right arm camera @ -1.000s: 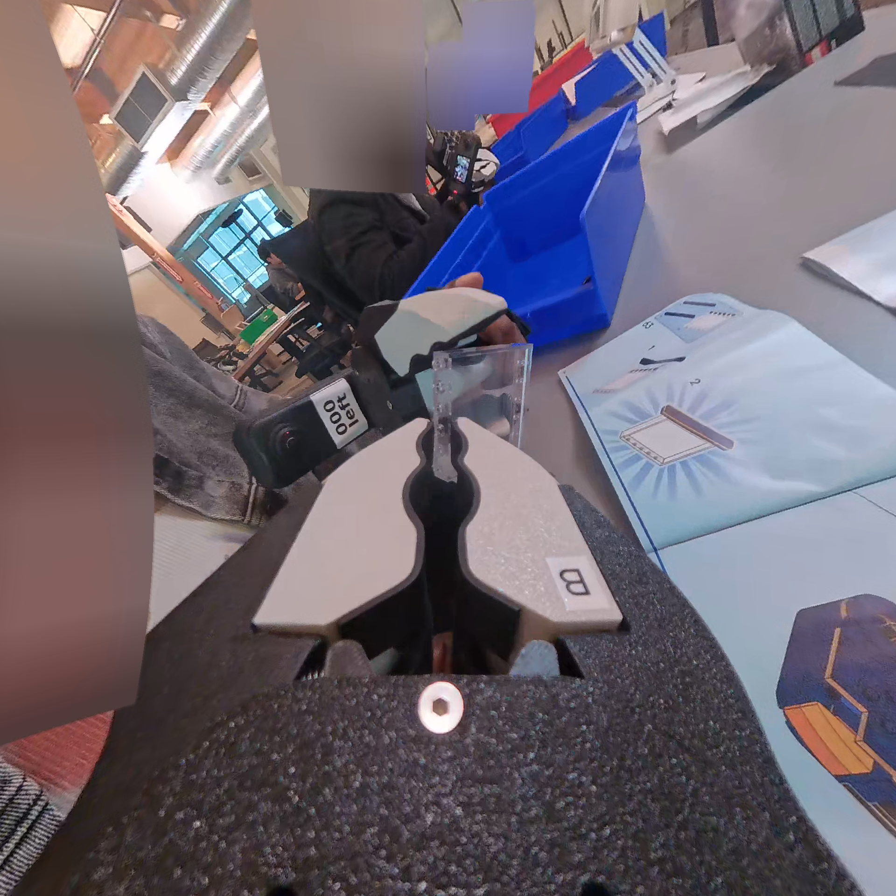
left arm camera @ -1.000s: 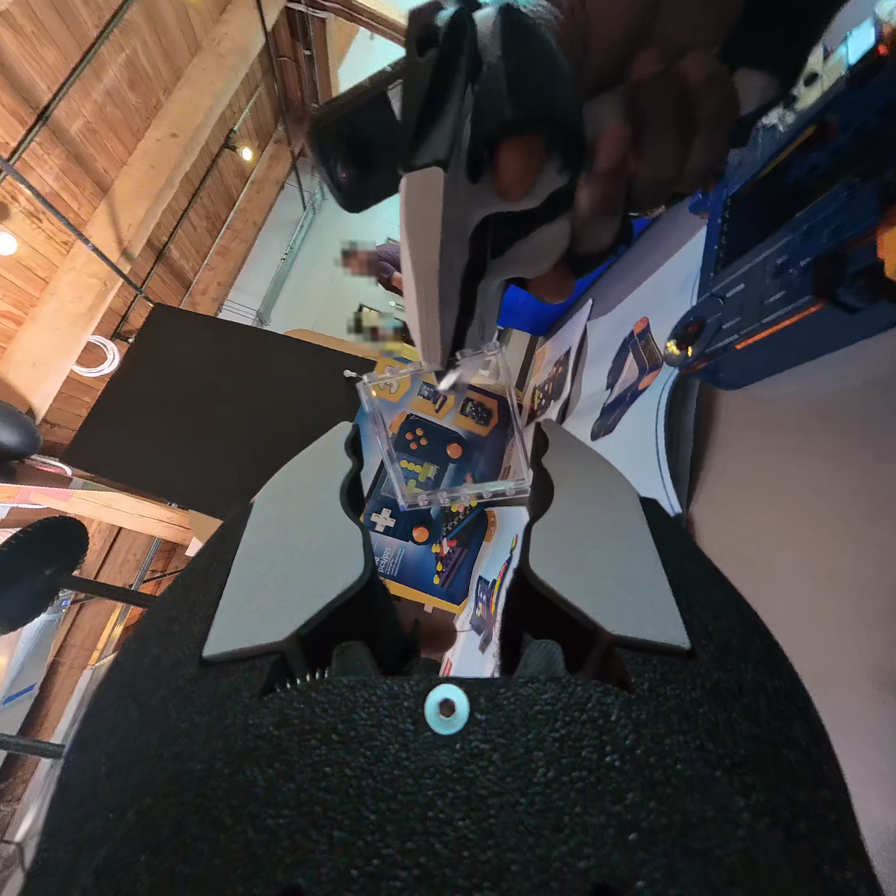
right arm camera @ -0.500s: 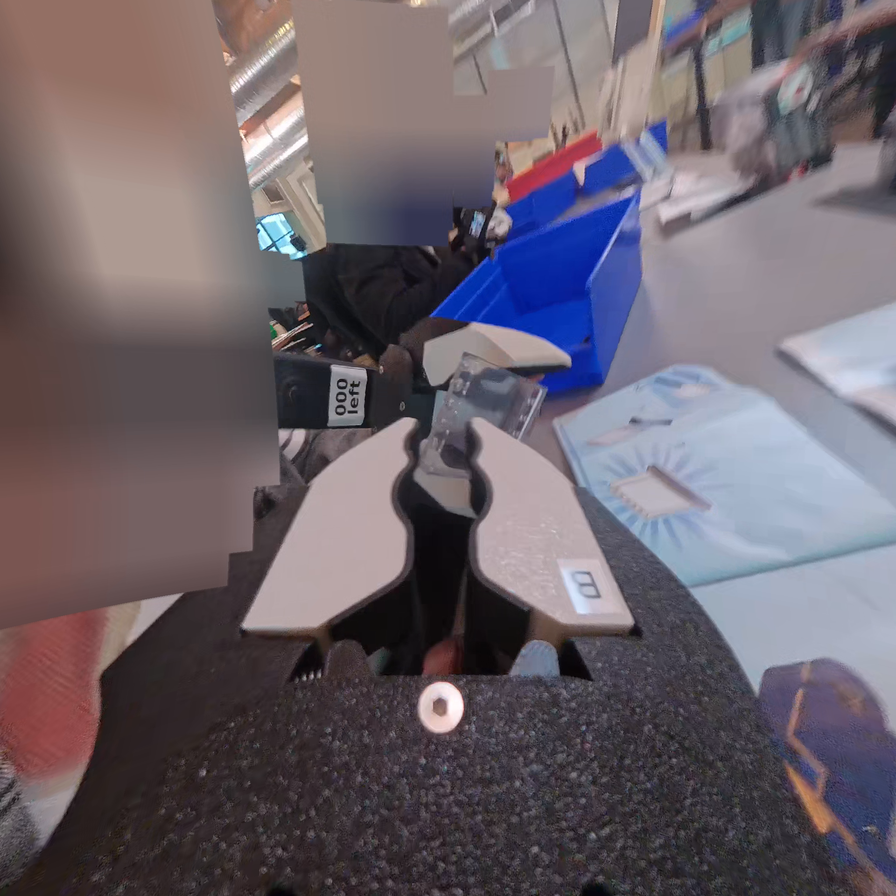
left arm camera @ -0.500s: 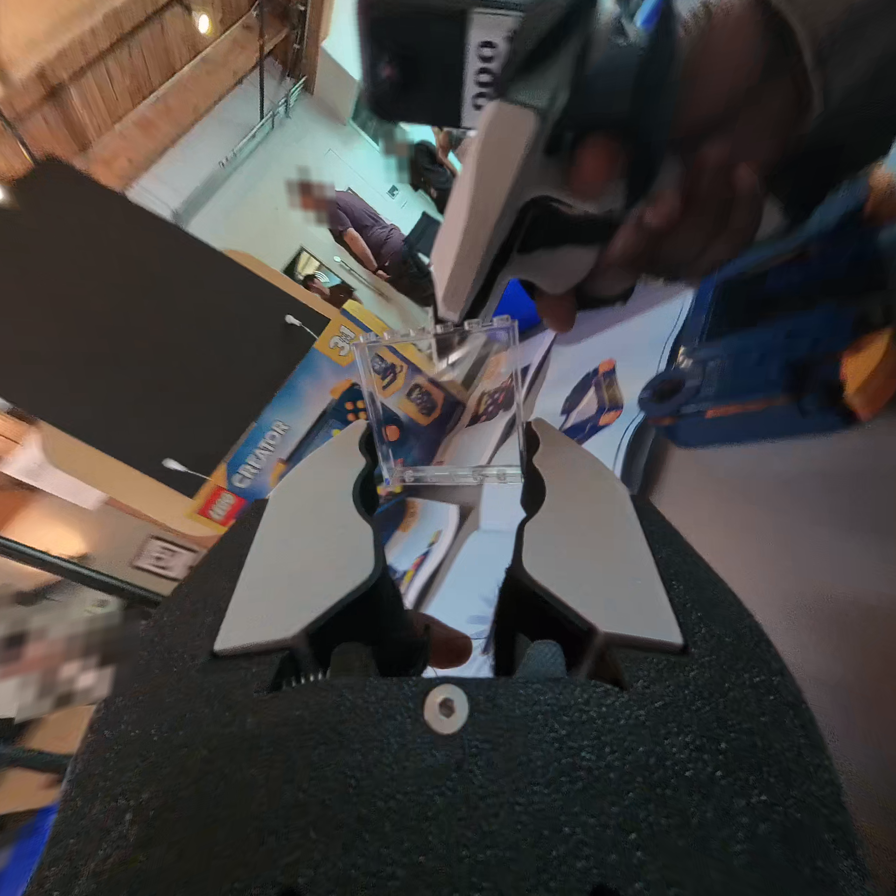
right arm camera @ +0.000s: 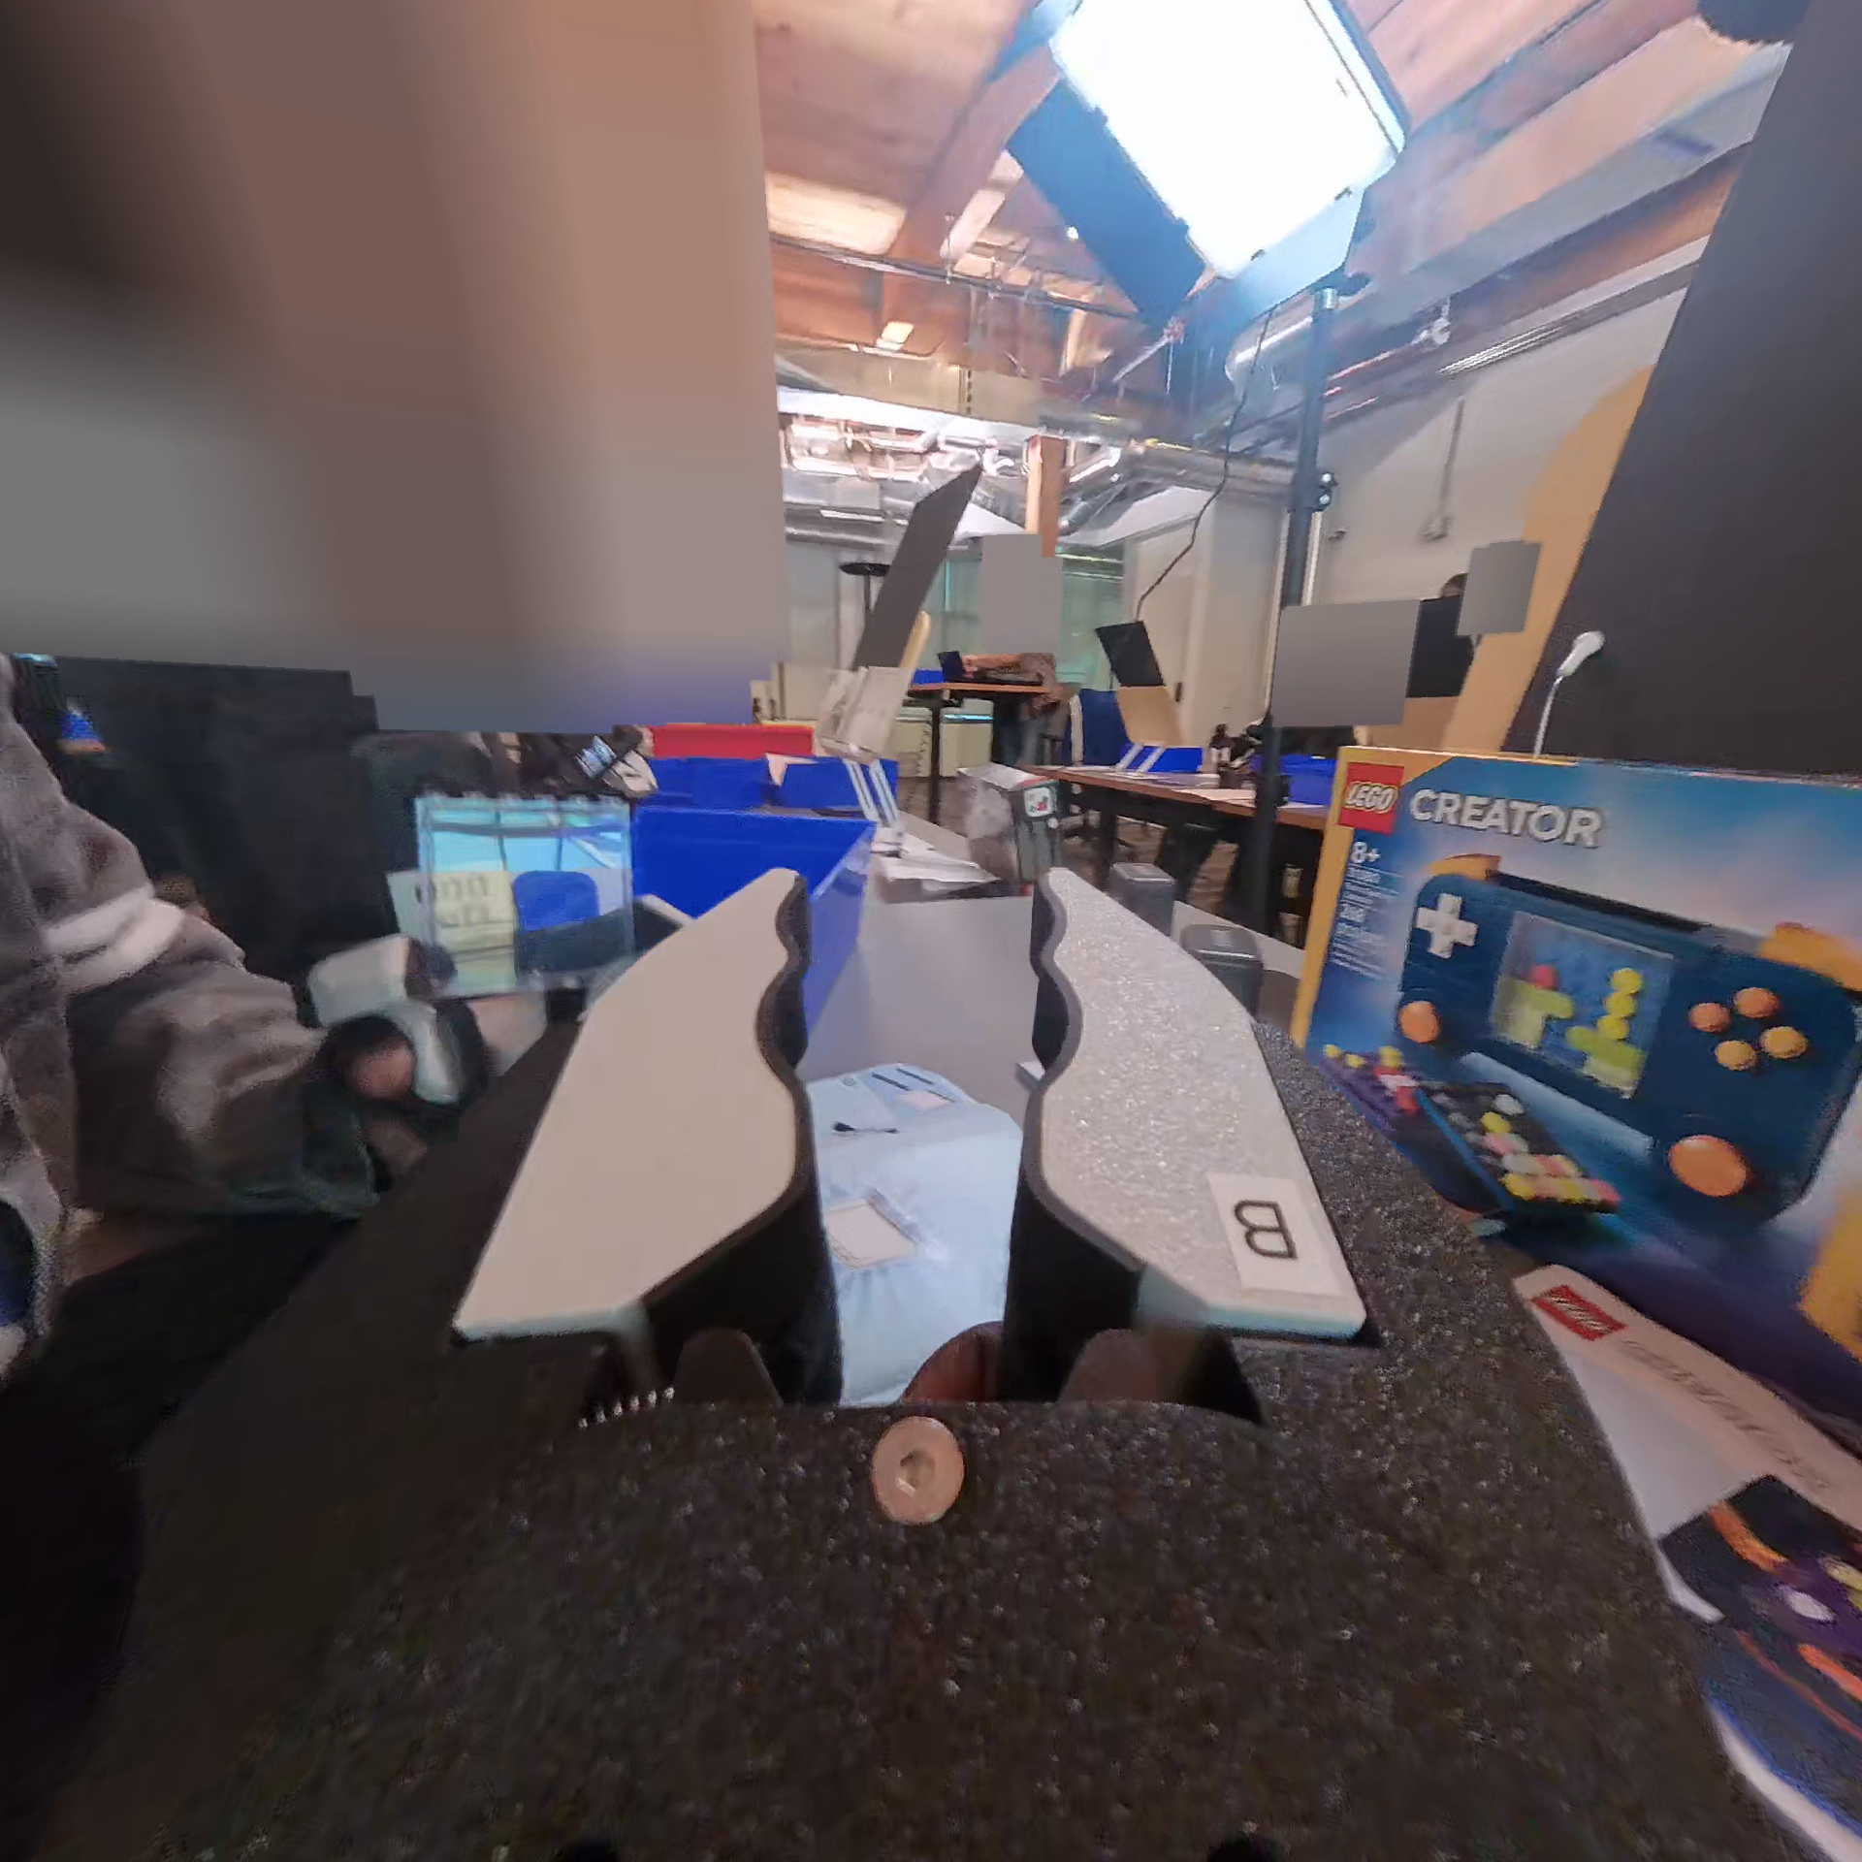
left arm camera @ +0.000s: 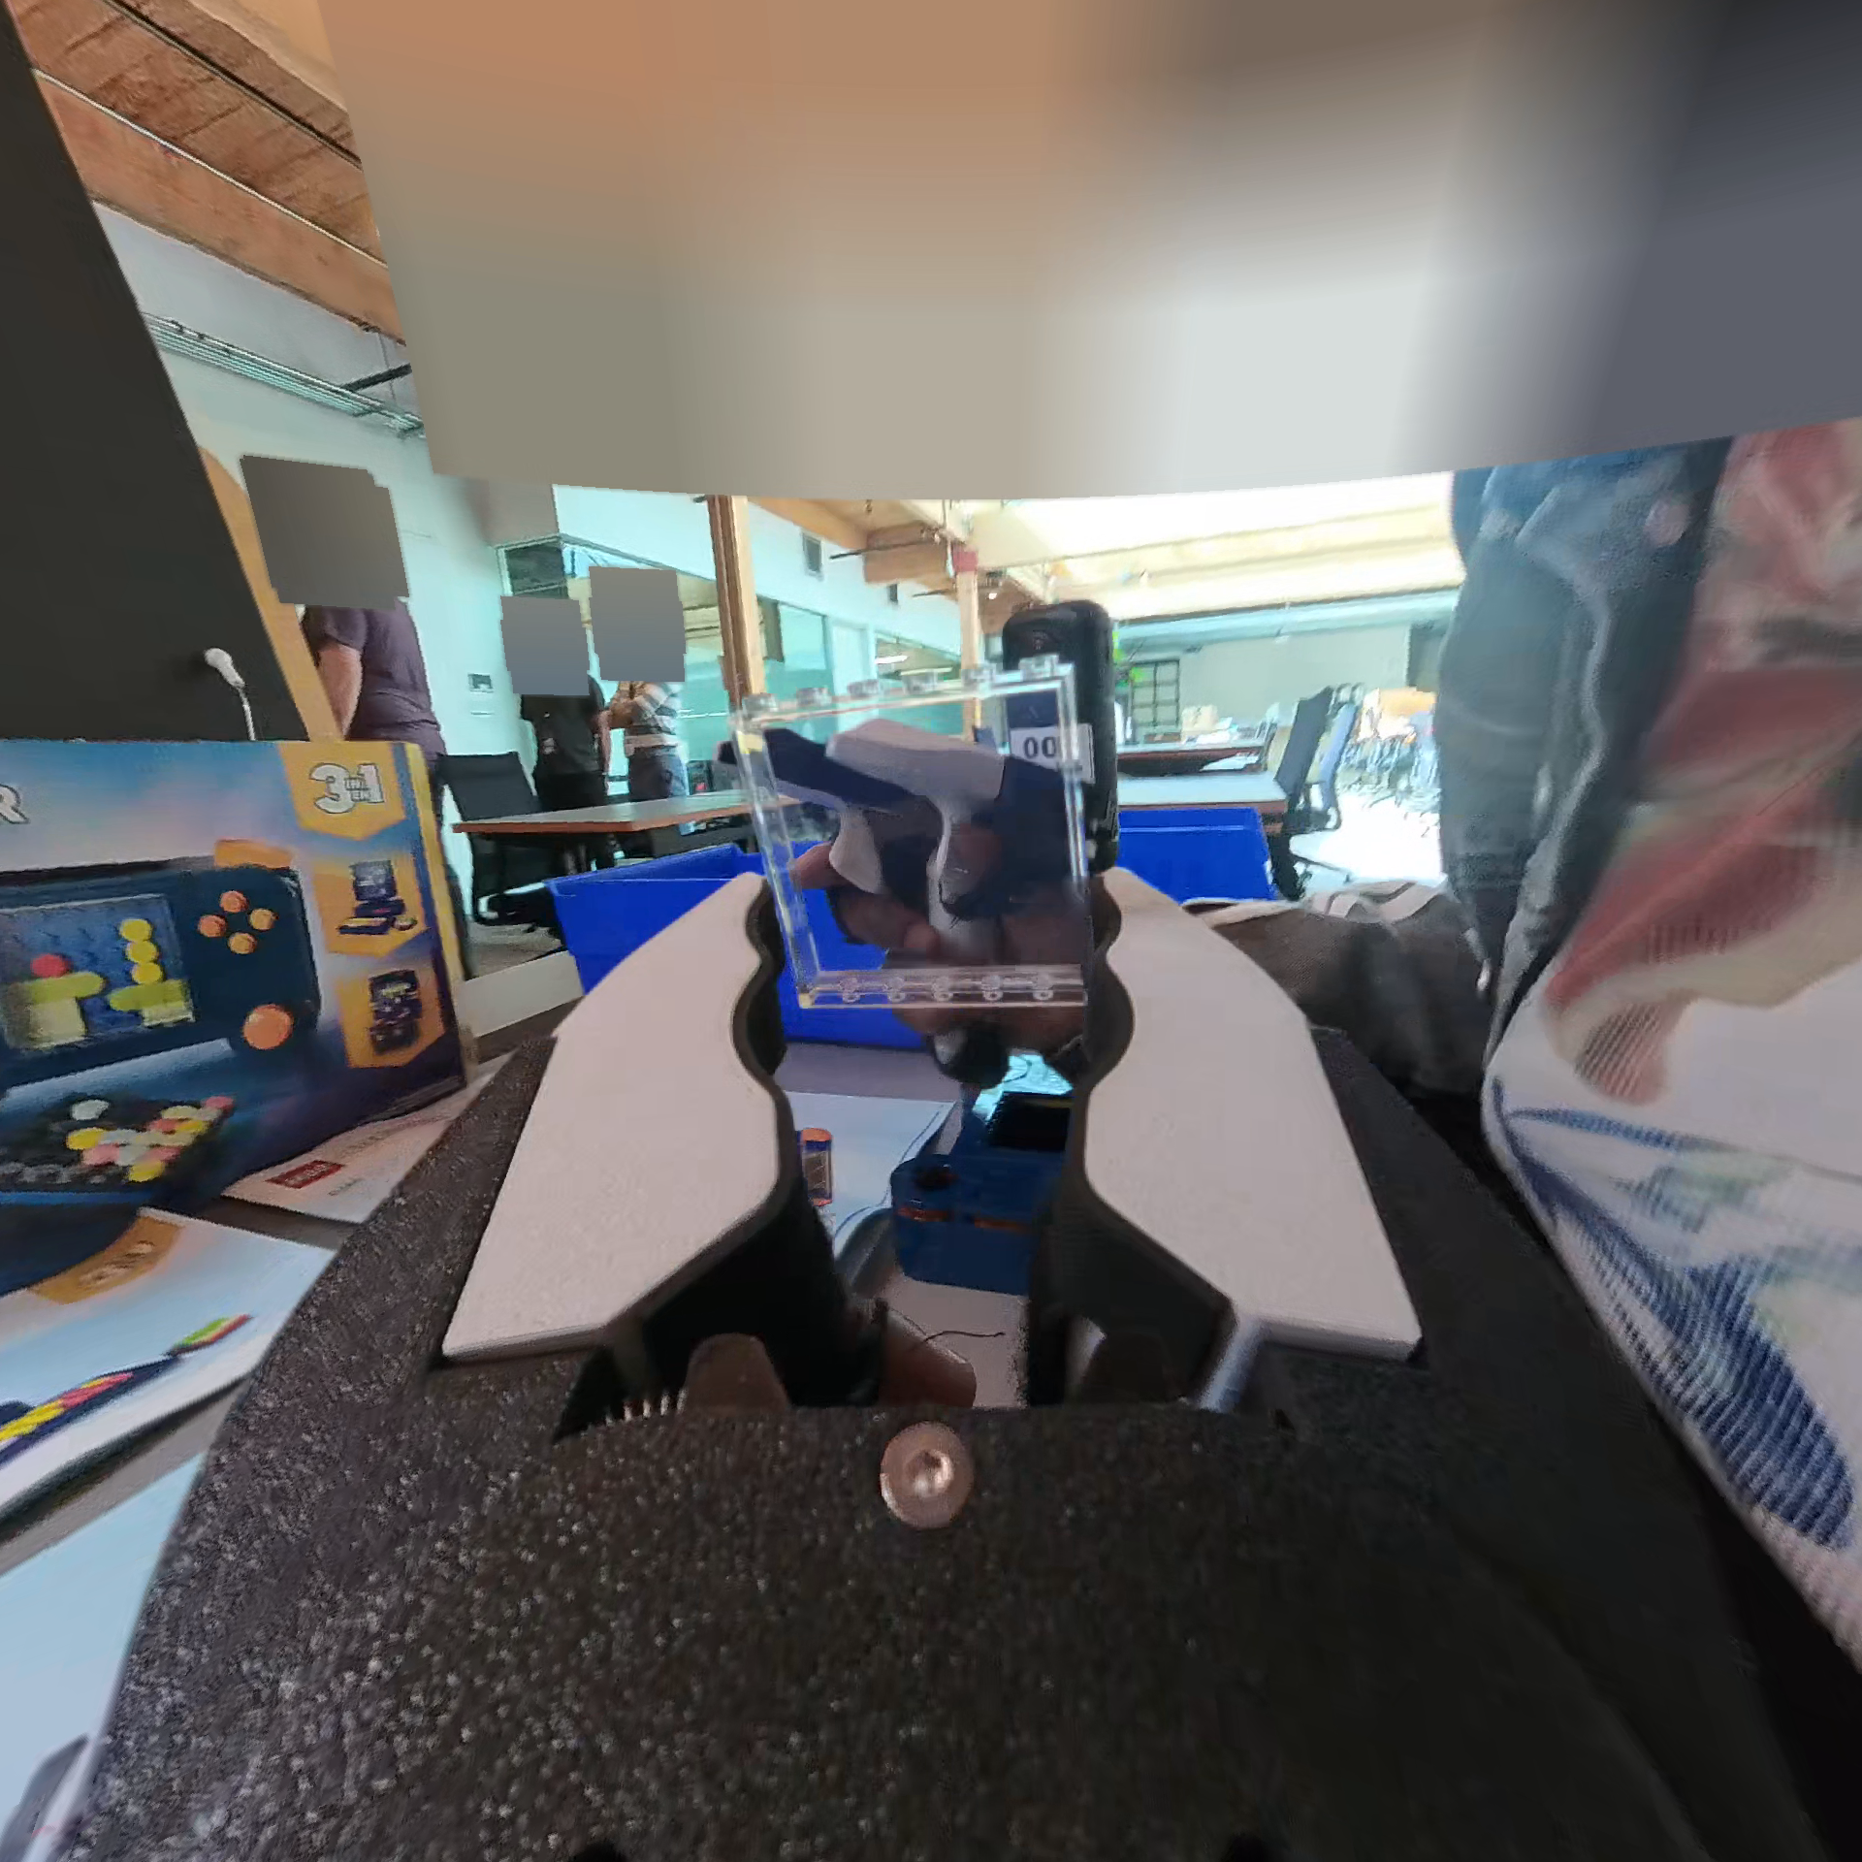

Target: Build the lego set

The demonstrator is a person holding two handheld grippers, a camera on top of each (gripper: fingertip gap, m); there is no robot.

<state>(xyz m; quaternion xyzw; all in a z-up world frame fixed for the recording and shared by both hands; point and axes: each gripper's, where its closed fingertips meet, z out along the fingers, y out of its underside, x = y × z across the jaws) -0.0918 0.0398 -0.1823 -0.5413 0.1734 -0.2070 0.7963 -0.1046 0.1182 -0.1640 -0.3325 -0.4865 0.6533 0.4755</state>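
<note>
My left gripper (left arm camera: 932,907) is shut on a clear square panel (left arm camera: 917,992). It holds the panel upright by its two side edges, above the table. Through the panel I see my right gripper (left arm camera: 897,796) a little way beyond it. In the right wrist view my right gripper (right arm camera: 922,907) is open with nothing between its fingers. The clear panel (right arm camera: 524,887) shows there at the left, still in the left gripper's fingers (right arm camera: 373,992). A partly built blue model (left arm camera: 967,1199) sits on the table below the panel.
The set's box (left arm camera: 202,957) stands at the left, and shows at the right in the right wrist view (right arm camera: 1612,1008). Blue bins (right arm camera: 746,867) are behind. Instruction pages (right arm camera: 907,1159) lie on the grey table. A person's clothing (left arm camera: 1663,1008) is close on the right.
My right gripper let go of the clear panel's edge, opened and drew back to the side. My left gripper closed on the panel and now holds it alone. Both views swung level.
</note>
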